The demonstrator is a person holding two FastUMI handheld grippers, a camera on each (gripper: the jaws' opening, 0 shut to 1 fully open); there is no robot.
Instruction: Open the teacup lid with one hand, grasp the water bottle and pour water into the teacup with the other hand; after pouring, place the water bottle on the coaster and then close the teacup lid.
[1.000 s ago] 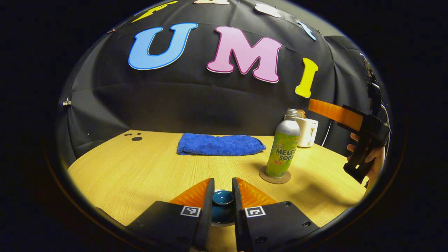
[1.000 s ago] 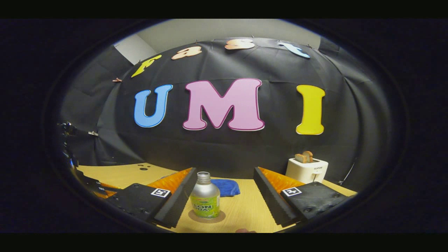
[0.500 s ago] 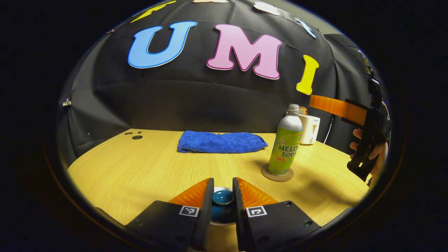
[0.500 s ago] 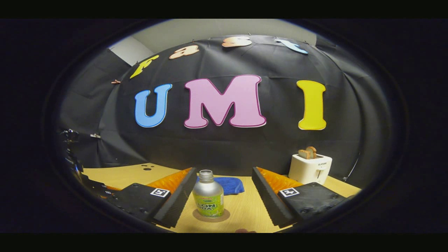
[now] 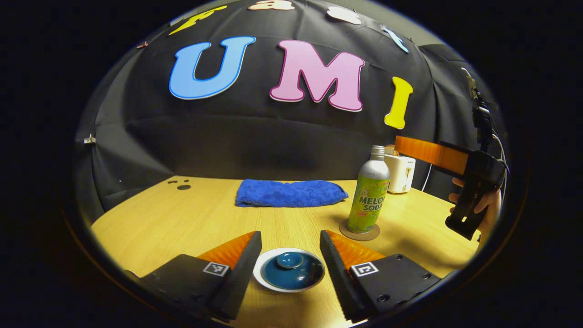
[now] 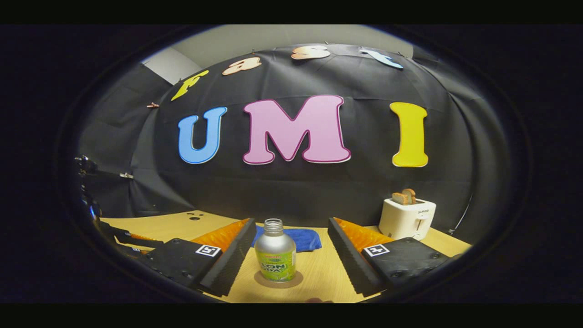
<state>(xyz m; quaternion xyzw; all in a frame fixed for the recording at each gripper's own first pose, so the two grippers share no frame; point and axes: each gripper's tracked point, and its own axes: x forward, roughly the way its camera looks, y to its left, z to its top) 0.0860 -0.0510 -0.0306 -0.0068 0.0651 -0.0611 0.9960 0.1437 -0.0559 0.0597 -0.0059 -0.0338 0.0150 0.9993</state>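
A dark blue lid (image 5: 289, 269) with a round knob sits on the white-rimmed teacup (image 5: 262, 279) on the wooden table. My left gripper (image 5: 290, 233) is open, its fingers standing apart on either side of the lid without touching it. The green and silver water bottle (image 5: 369, 196), uncapped, stands upright on a round brown coaster (image 5: 360, 234) to the right. In the right gripper view the bottle (image 6: 275, 257) and coaster (image 6: 278, 279) lie ahead between the spread fingers of my right gripper (image 6: 291, 221), which is open and holds nothing.
A folded blue towel (image 5: 289, 193) lies at the back of the table. A white toaster (image 6: 407, 218) with bread stands at the back right. A hand (image 5: 483, 205) holds the right gripper above the table's right edge.
My left gripper has opened and let go of the lid's knob; the lid now rests on the teacup. The right gripper stays open and has shifted only slightly.
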